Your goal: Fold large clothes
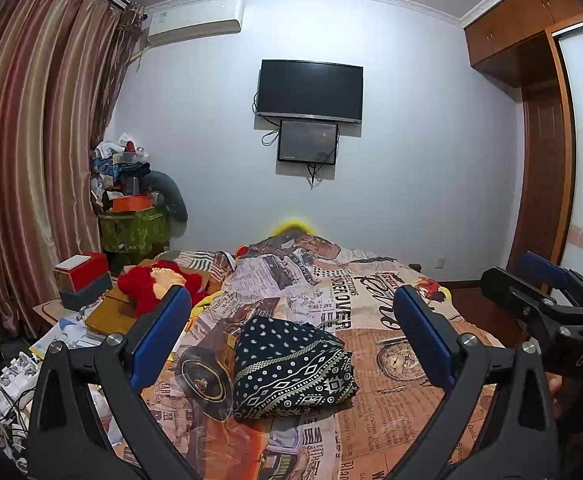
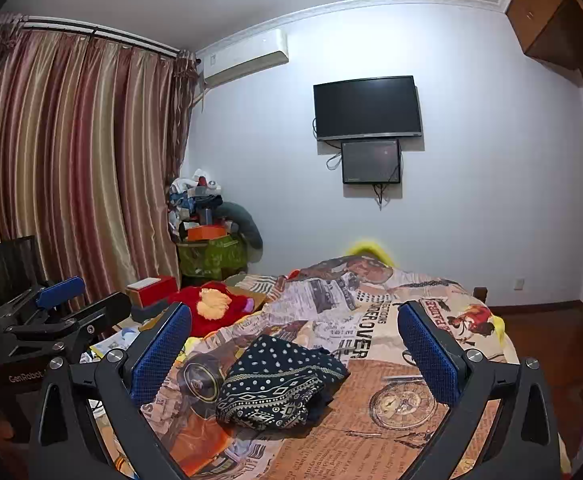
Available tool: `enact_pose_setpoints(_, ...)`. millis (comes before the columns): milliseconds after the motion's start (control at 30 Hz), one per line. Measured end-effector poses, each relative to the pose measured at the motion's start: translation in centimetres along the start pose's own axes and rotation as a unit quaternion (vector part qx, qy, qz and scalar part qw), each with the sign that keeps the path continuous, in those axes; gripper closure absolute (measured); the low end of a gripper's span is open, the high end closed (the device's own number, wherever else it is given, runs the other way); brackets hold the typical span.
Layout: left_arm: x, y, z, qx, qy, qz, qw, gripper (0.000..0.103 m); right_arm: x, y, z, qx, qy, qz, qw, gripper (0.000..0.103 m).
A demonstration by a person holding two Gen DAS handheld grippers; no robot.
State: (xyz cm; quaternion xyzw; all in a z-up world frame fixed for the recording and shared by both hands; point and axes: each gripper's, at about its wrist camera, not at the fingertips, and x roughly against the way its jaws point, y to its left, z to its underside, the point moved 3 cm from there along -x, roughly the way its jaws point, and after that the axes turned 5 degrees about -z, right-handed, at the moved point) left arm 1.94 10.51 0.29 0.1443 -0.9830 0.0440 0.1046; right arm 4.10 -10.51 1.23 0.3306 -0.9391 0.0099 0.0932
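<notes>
A: What is each claw doing nearest the cameras?

B: The left claw point(image 1: 291, 332) is hanging above the bed with its blue-padded fingers point(image 1: 159, 336) spread wide, gripping nothing. The right claw point(image 2: 294, 350) is doing the same, fingers point(image 2: 431, 352) wide apart and empty. In the left wrist view the right claw is showing at the right edge, and in the right wrist view the left claw is showing at the left edge.

A: And where is the garment lying?

B: The dark patterned garment point(image 1: 291, 368), dotted and banded in white, is sitting as a folded bundle on the newspaper-print bedspread point(image 1: 391, 412), framed between the fingers in both views. It is lying just beside a printed wheel on the spread; neither claw is touching it.

A: What is lying beyond it?

B: The bedspread is rumpling up toward the far end. To the left a red plush toy point(image 1: 155, 284) is lying near a red box point(image 1: 85, 270), with papers and cables cluttering the bedside. Farther back a heap of belongings point(image 1: 131, 188) is piling up in the corner beside striped curtains point(image 1: 31, 140). On the far wall a dark television point(image 1: 309, 90) is hanging above a smaller screen point(image 1: 307, 142), with an air conditioner point(image 1: 195, 20) mounted up left.
</notes>
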Motion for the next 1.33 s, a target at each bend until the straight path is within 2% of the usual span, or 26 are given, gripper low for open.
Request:
enact_pose_setpoints(933,-0.17,-0.27,-0.41,-0.007,0.009,0.034,0.9994,0.001,0.15,0.17,-0.14,-0.003,-0.002,0.002,1.0,0.0)
enact_pose_setpoints(1333,-0.38,-0.31,-0.3,-0.009,0.011,0.035,0.9993,0.001,0.21,0.27,-0.25,-0.005,-0.002,0.003,1.0,0.0)
